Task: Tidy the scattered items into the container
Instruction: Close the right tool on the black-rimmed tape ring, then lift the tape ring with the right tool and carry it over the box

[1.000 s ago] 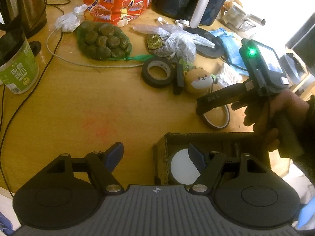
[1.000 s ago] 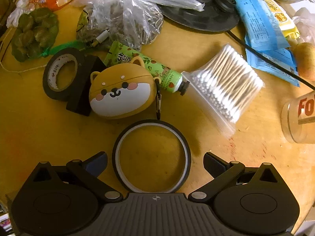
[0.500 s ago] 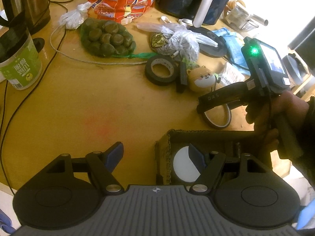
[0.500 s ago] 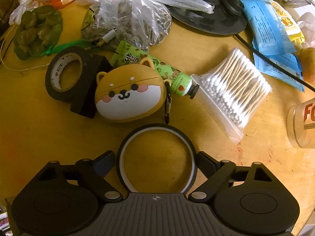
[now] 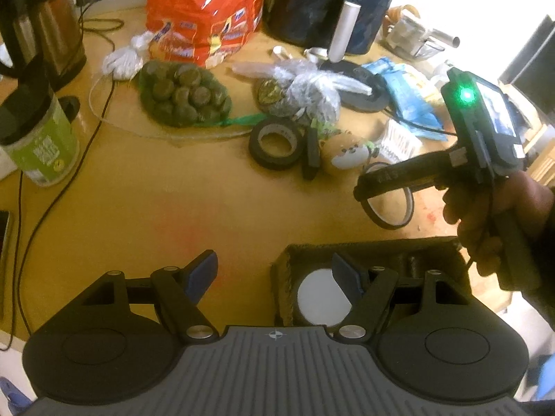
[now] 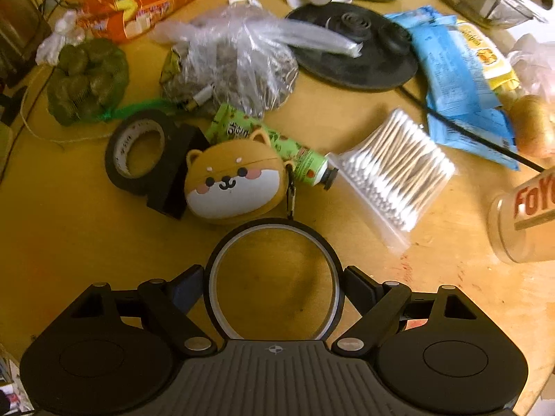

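A thin black tape ring (image 6: 274,277) lies flat on the wooden table between the fingers of my right gripper (image 6: 274,286). The jaws have closed onto its two sides. It also shows in the left wrist view (image 5: 390,196) under the right gripper (image 5: 399,176). Beyond it lie a dog-face case (image 6: 234,182), a thick black tape roll (image 6: 138,152), a green tube (image 6: 277,142) and a bag of cotton swabs (image 6: 393,170). My left gripper (image 5: 274,272) is open and empty over the near-left corner of a cardboard box (image 5: 282,270) that holds a white disc (image 5: 319,298).
A net of green nuts (image 5: 184,95), a clear bag (image 6: 236,66), an orange snack bag (image 5: 204,10), a green-labelled jar (image 5: 38,142), a kettle (image 5: 41,24), a black appliance (image 5: 333,0), blue packets (image 6: 458,79) and a glass jar (image 6: 527,218) crowd the table. Cables run along the left.
My right gripper moved forward around the thin tape ring and its jaws closed from wide open onto the ring's sides. My left gripper pulled back slightly and stayed open.
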Demonstrator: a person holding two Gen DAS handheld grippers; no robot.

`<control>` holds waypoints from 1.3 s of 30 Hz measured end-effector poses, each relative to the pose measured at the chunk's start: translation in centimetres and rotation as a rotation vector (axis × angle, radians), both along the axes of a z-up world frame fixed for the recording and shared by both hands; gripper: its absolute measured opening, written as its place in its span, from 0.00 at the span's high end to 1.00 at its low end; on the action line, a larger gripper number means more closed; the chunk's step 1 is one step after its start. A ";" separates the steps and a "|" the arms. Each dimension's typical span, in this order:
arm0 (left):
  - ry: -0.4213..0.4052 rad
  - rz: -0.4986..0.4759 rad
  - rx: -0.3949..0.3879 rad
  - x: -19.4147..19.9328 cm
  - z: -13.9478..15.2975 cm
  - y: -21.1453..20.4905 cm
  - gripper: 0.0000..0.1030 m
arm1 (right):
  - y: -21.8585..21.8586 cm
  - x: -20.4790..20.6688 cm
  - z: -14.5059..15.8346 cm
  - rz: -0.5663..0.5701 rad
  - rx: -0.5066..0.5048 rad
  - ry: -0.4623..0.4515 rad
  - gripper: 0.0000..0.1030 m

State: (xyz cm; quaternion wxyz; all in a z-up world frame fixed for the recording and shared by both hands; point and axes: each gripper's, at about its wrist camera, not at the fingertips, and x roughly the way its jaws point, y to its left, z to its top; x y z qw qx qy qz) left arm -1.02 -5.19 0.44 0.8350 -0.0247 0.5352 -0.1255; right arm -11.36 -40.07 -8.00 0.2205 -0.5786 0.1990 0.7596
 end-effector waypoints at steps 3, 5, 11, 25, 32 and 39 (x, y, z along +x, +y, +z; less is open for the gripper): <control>-0.021 -0.016 0.012 0.2 0.9 -0.3 0.30 | 0.0 -0.4 0.8 -0.020 0.008 0.019 0.16; -0.034 -0.028 0.017 0.3 1.5 -0.4 0.30 | 0.1 -0.2 1.5 -0.037 0.004 0.037 0.16; -0.071 -0.055 0.022 0.7 3.1 -0.6 0.30 | -0.2 0.4 5.0 -0.065 0.015 0.098 0.16; -0.114 -0.101 0.009 1.7 4.7 -0.7 0.30 | -2.7 3.3 10.6 -0.120 0.030 0.184 0.16; -0.161 -0.097 -0.003 1.8 5.5 -0.5 0.29 | -3.4 4.6 12.3 -0.172 0.047 0.210 0.16; -0.300 -0.140 -0.024 0.8 6.7 -0.5 0.16 | -4.3 5.5 13.6 -0.215 0.080 0.228 0.16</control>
